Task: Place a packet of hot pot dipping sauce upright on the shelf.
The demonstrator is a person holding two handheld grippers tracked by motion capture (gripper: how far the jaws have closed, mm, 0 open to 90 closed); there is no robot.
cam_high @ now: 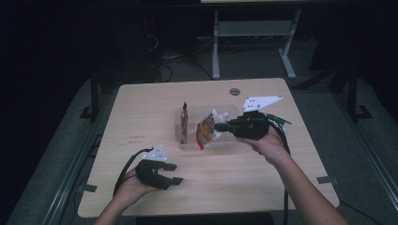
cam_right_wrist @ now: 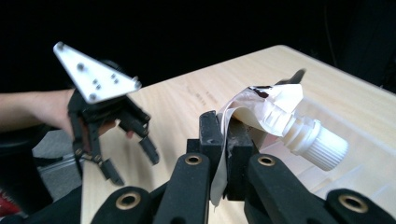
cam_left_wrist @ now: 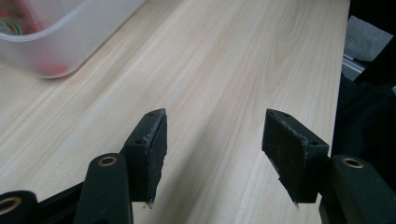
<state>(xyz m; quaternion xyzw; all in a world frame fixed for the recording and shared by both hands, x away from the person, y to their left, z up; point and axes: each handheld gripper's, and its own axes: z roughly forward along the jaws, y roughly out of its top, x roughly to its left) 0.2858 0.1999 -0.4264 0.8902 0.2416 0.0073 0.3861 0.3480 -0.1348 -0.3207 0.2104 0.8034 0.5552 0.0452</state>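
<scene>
**Pouch lifted over the container**

A spouted pouch [cam_right_wrist: 280,116] is clamped by its flat edge in the right tool [cam_right_wrist: 224,135], above the clear container [cam_high: 187,143] on the tabletop [cam_high: 234,183]. The left tool [cam_left_wrist: 212,140] is held apart and empty near the front edge. The step looks like a lift-out; next, a clear carry is needed.

The tub [cam_left_wrist: 56,42] was cut off by the left gripper view's top-left edge, its contents blurred, while the right gripper [cam_right_wrist: 227,154] hid the pouch's [cam_right_wrist: 275,109] lower end.
</scene>
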